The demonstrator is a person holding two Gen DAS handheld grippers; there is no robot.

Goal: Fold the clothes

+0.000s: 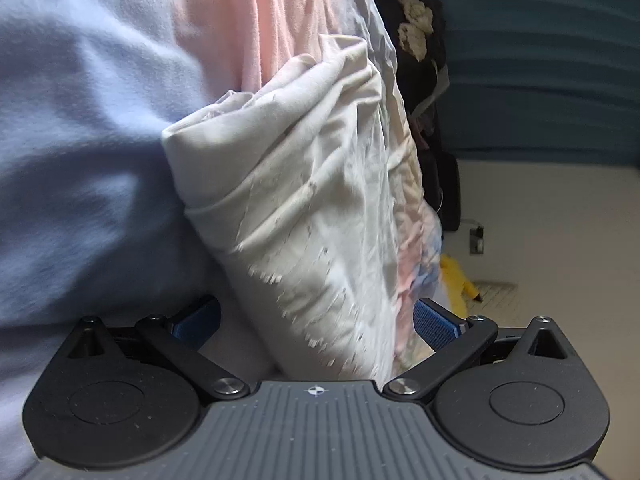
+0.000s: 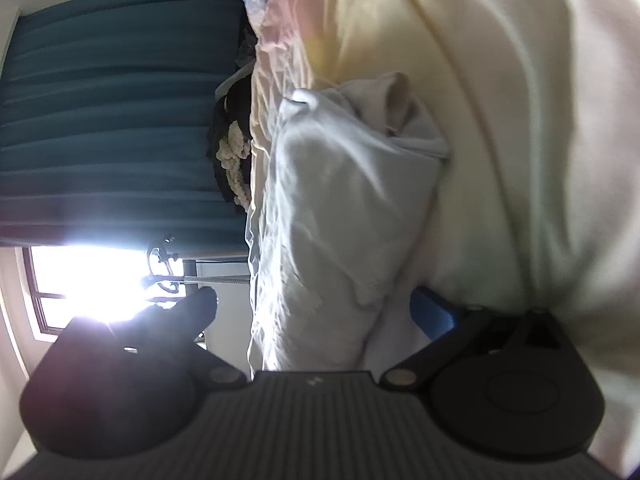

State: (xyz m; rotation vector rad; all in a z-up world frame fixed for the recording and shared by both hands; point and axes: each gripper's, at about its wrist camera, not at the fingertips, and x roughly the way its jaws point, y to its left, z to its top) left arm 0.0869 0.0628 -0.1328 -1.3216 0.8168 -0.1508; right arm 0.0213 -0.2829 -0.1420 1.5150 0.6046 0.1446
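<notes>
The left gripper [image 1: 316, 320] has its jaws spread wide, a bunched white garment [image 1: 296, 184] lying between them on bedding [image 1: 80, 140]. The right gripper [image 2: 316, 312], also spread, straddles the garment's near end against a cream sheet [image 2: 520, 120]. Teal curtain [image 2: 120, 120] hangs far off.

- The white garment [image 1: 304, 184] is seen as thin, crinkled matt cloth
- The left gripper [image 1: 316, 320] is formed of matt black plastic, its pads [image 1: 434, 326] textured blue
</notes>
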